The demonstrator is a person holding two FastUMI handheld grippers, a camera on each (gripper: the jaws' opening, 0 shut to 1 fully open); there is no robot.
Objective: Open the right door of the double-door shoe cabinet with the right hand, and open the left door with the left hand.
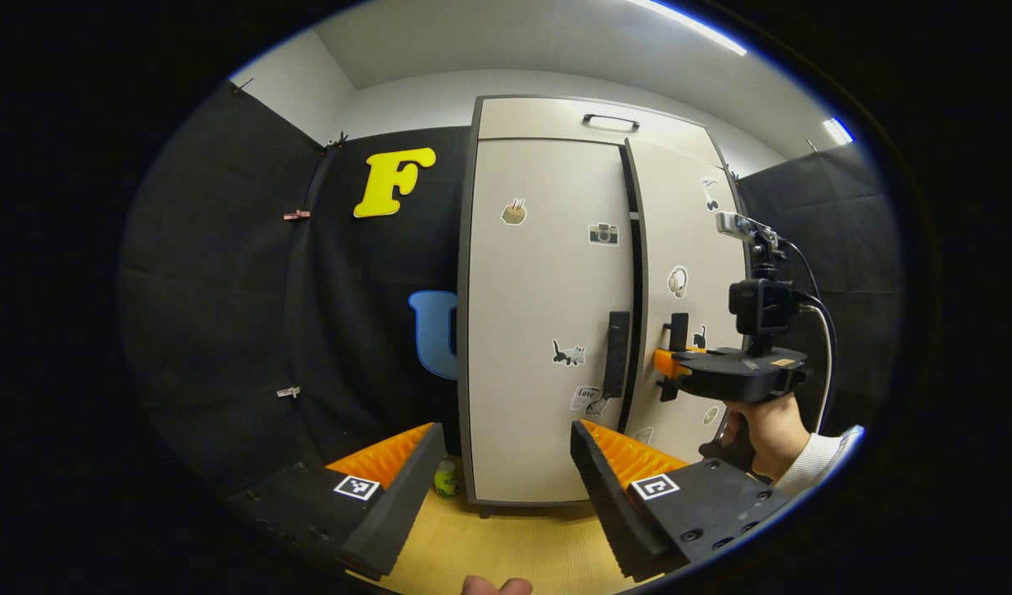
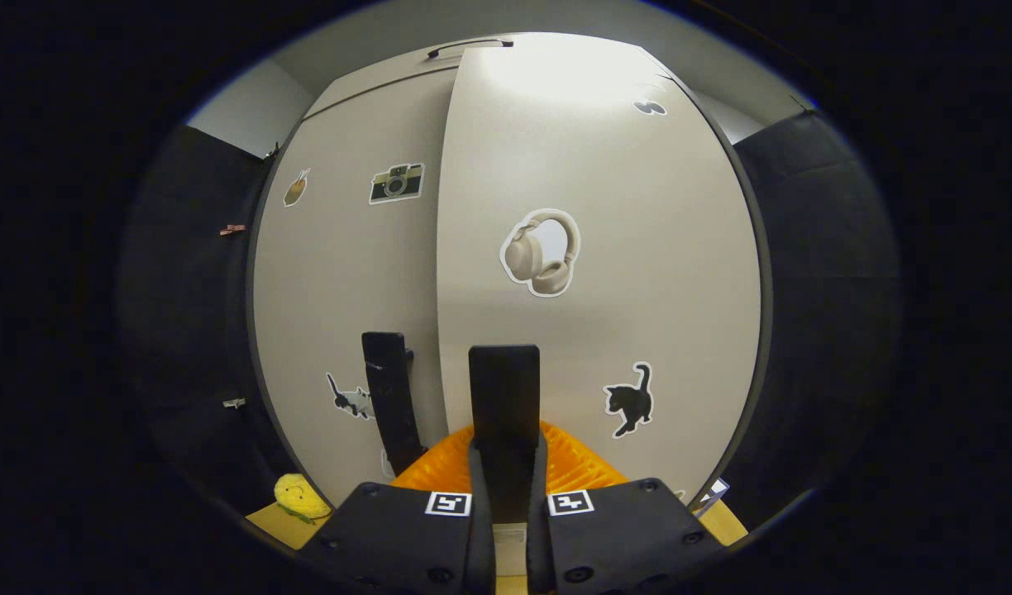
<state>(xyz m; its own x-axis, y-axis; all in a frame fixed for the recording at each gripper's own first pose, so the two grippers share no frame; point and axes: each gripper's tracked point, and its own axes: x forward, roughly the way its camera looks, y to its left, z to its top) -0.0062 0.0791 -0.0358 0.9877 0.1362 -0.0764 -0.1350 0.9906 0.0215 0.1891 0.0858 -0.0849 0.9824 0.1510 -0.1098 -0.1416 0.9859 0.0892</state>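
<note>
The pale double-door shoe cabinet (image 1: 547, 248) stands upright ahead of me. Its right door (image 2: 638, 289) is swung slightly out, its edge in front of the left door (image 2: 341, 273). My right gripper (image 2: 506, 463) is shut on the right door's dark vertical handle (image 2: 503, 397); in the left gripper view that gripper (image 1: 667, 364) shows at the handle (image 1: 679, 329), held by a hand (image 1: 770, 430). The left door (image 1: 547, 314) is closed, its dark handle (image 1: 615, 354) untouched. My left gripper (image 1: 502, 471) stands open, short of the left door and below handle height.
A yellow plush toy (image 1: 446, 479) lies on the wooden floor (image 1: 514, 554) at the cabinet's lower left corner, also seen as a yellow plush toy (image 2: 299, 496) in the right gripper view. A top compartment with a dark handle (image 1: 610, 121) sits above the doors. Black cloth walls flank the cabinet.
</note>
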